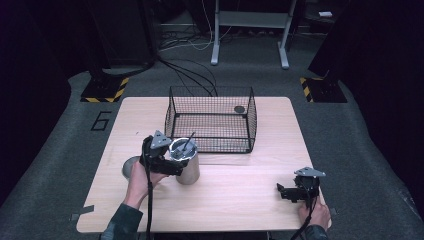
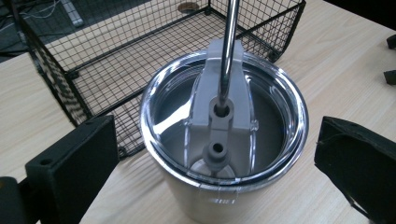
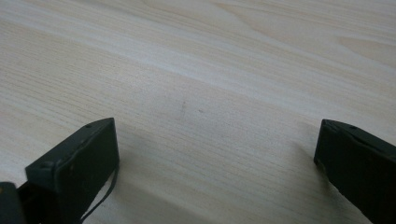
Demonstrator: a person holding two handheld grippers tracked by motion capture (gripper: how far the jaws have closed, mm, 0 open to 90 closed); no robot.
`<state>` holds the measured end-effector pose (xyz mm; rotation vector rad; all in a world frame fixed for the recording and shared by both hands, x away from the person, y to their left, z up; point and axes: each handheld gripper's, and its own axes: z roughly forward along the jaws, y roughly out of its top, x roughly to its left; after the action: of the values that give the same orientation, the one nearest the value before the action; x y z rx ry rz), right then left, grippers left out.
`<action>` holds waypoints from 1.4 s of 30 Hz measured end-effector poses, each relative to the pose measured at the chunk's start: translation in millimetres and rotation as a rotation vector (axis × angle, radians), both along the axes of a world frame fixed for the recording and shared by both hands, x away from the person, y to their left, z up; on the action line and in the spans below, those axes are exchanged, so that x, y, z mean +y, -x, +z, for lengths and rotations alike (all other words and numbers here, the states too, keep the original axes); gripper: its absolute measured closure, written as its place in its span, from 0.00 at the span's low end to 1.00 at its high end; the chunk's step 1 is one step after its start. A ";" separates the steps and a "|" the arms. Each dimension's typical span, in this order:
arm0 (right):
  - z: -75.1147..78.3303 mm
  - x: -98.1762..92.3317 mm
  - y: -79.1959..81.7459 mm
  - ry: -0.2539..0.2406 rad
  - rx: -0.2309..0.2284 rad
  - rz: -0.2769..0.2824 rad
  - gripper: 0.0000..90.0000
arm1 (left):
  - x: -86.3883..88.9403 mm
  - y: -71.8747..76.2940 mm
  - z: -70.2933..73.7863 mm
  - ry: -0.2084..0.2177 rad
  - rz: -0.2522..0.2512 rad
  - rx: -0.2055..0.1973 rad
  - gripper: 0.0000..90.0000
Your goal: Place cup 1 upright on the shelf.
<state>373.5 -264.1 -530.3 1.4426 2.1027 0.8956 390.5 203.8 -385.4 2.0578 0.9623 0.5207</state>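
In the high view, the left hand-held gripper (image 1: 176,167) sits at the steel tumbler (image 1: 186,161), which stands on the table (image 1: 240,195) just near of the wire basket (image 1: 211,119). A small round lid (image 1: 130,166) lies left of it. The right hand-held gripper (image 1: 283,192) rests at the near right corner.

In the left gripper view, the jaws stand wide apart on either side of the tumbler's clear lid (image 2: 224,119), not touching; a metal straw (image 2: 229,51) rises from it.

In the right gripper view, the jaws gape wide over bare wood, holding nothing.
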 end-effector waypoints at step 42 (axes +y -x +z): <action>-0.1 -1.0 -1.2 0.008 -0.003 0.014 0.00 | -20.0 -18.1 -16.4 -0.004 0.016 0.009 0.05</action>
<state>374.6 -265.1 -530.4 1.4231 2.1140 0.8928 408.6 183.8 -401.8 2.0585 0.9849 0.5227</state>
